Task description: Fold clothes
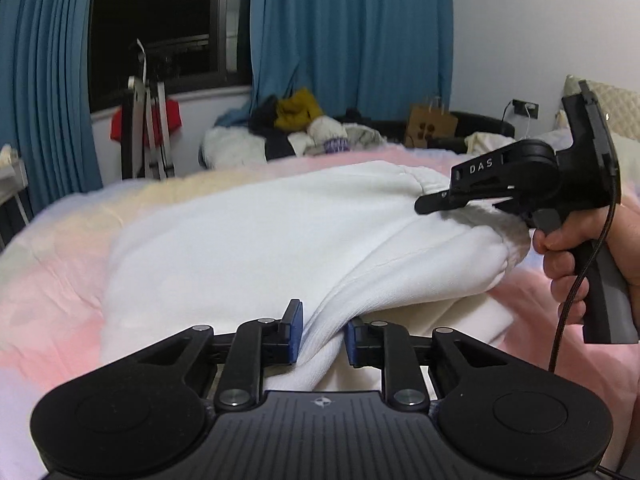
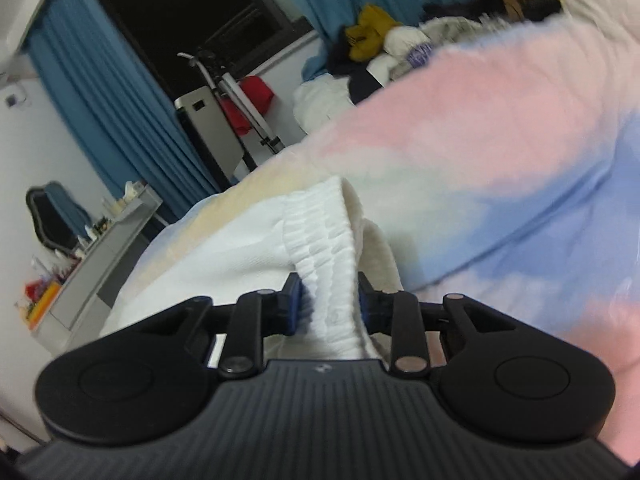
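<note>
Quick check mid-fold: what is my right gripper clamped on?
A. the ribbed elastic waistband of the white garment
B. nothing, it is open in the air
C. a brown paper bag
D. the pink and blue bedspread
A: the right gripper has the ribbed waistband of the white garment bunched between its pads.

Black left tongs (image 1: 320,336) with blue pads, silver screws; right tongs (image 1: 432,202) marked "DAS", braided cable, bare-skinned hand (image 1: 576,256).

One white fleece garment (image 1: 256,248) with a ribbed elastic waistband lies on one pastel pink-and-blue bedspread (image 2: 500,168). Two black handheld grippers: left (image 1: 320,332), right (image 2: 328,304). Two blue pleated curtains (image 1: 348,32). One brown paper bag (image 1: 431,126). One heap of mixed clothes (image 1: 304,128).
</note>
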`<state>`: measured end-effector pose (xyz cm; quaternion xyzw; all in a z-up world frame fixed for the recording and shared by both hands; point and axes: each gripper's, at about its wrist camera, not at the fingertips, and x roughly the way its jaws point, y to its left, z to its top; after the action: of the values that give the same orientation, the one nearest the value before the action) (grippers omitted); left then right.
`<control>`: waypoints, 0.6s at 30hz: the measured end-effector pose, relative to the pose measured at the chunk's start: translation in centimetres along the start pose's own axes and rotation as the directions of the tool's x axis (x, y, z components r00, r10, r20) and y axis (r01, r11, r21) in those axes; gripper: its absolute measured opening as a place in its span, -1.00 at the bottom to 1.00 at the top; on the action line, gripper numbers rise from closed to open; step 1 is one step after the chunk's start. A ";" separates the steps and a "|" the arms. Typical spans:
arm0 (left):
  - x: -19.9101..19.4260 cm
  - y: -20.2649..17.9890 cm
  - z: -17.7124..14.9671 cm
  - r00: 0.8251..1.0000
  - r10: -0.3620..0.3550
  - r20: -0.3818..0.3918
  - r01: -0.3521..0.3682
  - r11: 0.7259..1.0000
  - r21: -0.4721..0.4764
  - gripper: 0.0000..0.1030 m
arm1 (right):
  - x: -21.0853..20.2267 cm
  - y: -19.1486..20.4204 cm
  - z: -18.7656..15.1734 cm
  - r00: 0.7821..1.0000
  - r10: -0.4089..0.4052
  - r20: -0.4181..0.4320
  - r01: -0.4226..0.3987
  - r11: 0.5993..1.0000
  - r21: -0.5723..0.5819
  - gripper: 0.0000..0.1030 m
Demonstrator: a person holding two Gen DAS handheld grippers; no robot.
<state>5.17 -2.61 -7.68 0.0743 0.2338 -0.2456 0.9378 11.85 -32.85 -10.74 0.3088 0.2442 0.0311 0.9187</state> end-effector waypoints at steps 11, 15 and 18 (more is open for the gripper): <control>-3.3 3.3 0.8 0.998 -0.060 -0.006 0.058 0.981 -0.185 -0.15 | -5.1 1.7 -0.9 0.996 0.038 0.085 -0.035 0.999 -0.030 0.06; -6.3 4.5 0.8 0.992 -0.111 0.060 0.121 0.968 -0.219 0.63 | -7.4 2.1 -1.1 0.991 0.018 0.134 -0.016 1.000 -0.018 0.65; -7.6 6.5 1.1 0.989 -0.101 0.108 0.129 0.943 -0.307 0.73 | -8.5 1.9 -1.3 0.994 -0.008 0.109 0.006 1.000 0.022 0.64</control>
<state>2.96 5.96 -2.97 -0.1004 0.2310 -0.2628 0.9314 3.96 -32.31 -6.90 0.3193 0.1951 0.0083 0.9273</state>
